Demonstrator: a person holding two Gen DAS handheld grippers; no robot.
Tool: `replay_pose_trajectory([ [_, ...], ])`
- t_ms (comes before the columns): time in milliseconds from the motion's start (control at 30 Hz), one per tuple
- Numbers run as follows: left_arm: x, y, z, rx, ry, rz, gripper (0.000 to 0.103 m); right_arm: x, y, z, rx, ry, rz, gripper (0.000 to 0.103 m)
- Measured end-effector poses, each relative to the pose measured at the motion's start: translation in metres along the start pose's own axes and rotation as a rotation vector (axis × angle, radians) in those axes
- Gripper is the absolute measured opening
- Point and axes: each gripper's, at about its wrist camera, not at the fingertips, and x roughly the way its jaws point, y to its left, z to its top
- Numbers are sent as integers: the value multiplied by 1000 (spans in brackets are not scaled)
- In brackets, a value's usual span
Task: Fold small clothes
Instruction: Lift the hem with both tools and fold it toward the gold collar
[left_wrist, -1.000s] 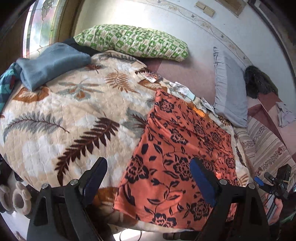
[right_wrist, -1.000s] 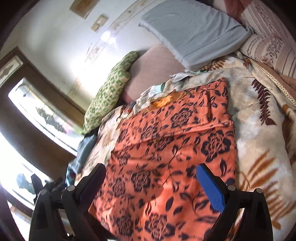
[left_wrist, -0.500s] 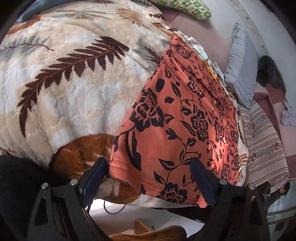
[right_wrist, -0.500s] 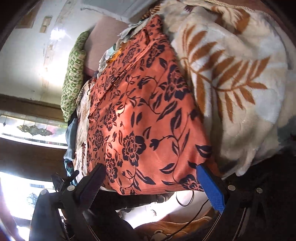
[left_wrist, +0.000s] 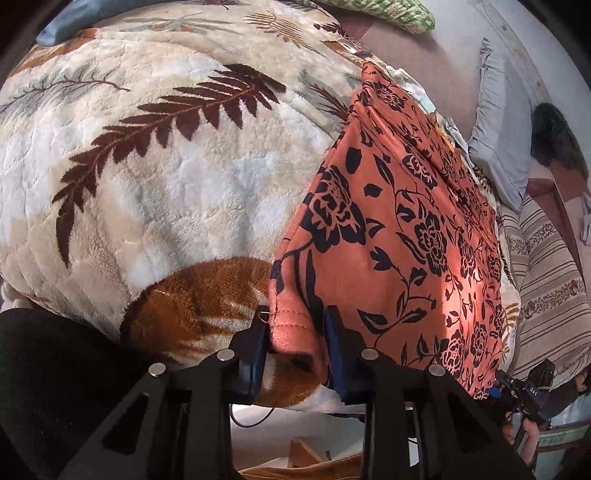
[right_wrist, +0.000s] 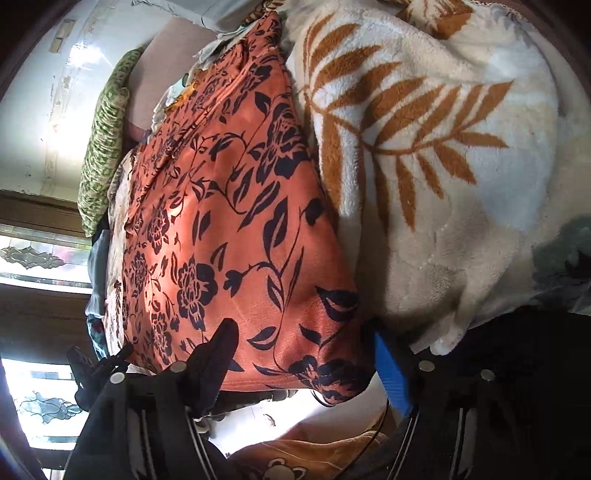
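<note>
Left wrist view: orange floral garment (left_wrist: 399, 236) spread flat on leaf-patterned fleece blanket (left_wrist: 155, 177), running from 6 o'clock toward 1 o'clock. Left gripper (left_wrist: 295, 350) at 6 o'clock, jaws closing, near corner of the hem bunched between the pads and touching both. Green patterned pillow (left_wrist: 388, 11) at 12 o'clock; grey pillow (left_wrist: 498, 125) at 2 o'clock; striped bedding (left_wrist: 546, 295) at 3 o'clock. Right gripper visible small at 4 o'clock, held in a hand (left_wrist: 524, 439).

Right wrist view: same garment (right_wrist: 229, 206) stretching from 6 o'clock to 12 o'clock, blanket (right_wrist: 461, 166) at 2 o'clock. Right gripper (right_wrist: 306, 354) at 6 o'clock, jaws closing, the other near corner lying between the fingers; pads apparently not yet pressing the cloth. Green pillow (right_wrist: 103, 155) at 9 o'clock.
</note>
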Motion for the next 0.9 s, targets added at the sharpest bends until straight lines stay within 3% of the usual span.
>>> replay_pose_trajectory([
  [67, 1, -5, -1, 10, -4, -29, 57, -4, -2, 1, -6, -16, -33, 74],
  [133, 3, -14, -2, 38, -10, -11, 62, 2, -3, 3, -11, -2, -61, 74],
  [167, 5, -19, -3, 66, -10, 18, 55, 5, 0, 4, -29, 7, -76, 76],
  [200, 5, -22, -3, 94, -16, 60, 26, 7, 5, 4, -55, 12, -88, 75],
  [233, 6, -24, -3, 121, -15, 92, 10, 7, 8, 3, -79, 22, -87, 71],
  [267, 4, -23, -2, 120, -9, 56, 9, 6, 9, 2, -85, 30, -65, 62],
  [300, 1, -20, -2, 103, -15, 29, 9, 5, 7, 1, -78, 40, -41, 26],
  [333, -1, -20, -1, 103, -22, 29, 9, 3, 4, 1, -67, 43, -36, 14],
  [500, -22, -24, 3, 105, -71, -53, 9, -9, -8, 2, -4, 32, 130, 12],
  [633, -22, -29, 10, 129, -70, -44, 10, -29, 0, 8, 1, -26, 266, 12],
  [733, -7, -28, 11, 114, -28, 41, 25, -20, -3, 13, 8, 3, 211, 16],
  [800, 1, -24, 11, 71, 2, 75, 71, -5, -9, 14, 53, 56, 212, 21],
  [900, 2, -22, 11, 51, -10, 56, 72, 5, -4, 16, 42, 76, 186, 72],
])
